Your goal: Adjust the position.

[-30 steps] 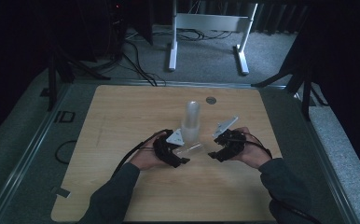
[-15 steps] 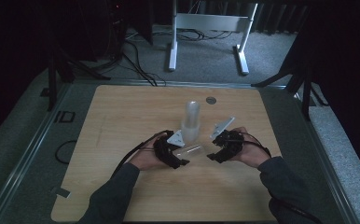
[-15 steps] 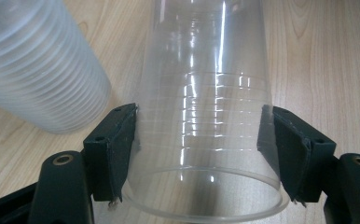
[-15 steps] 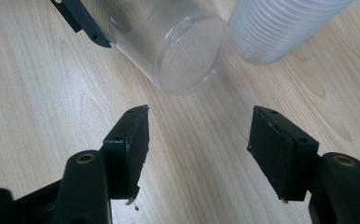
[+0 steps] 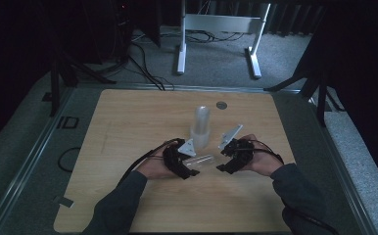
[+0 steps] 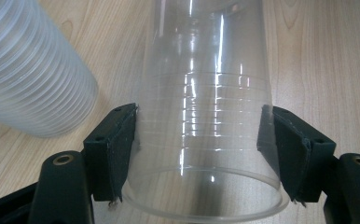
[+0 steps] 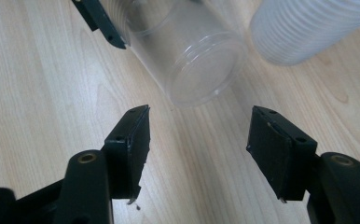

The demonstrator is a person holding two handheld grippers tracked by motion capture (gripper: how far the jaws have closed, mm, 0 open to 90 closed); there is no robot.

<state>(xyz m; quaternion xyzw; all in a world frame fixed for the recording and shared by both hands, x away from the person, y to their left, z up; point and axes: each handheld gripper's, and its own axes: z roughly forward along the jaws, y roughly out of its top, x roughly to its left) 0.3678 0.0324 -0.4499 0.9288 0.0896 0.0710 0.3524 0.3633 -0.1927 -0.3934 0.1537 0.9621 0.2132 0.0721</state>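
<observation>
A single clear plastic cup lies on its side, and my left gripper is shut on it near its open rim, a pad against each side. In the high view that cup stretches between the two hands, just in front of an upright stack of clear cups. My right gripper faces the cup's base with its jaws apart; they have just been closing a little, with nothing between them. In the high view the left gripper and the right gripper sit close together at mid-table.
The wooden table carries a small grey disc near its far edge. The stack of cups stands right beside the held cup. A white metal stand and cables lie on the floor beyond the table.
</observation>
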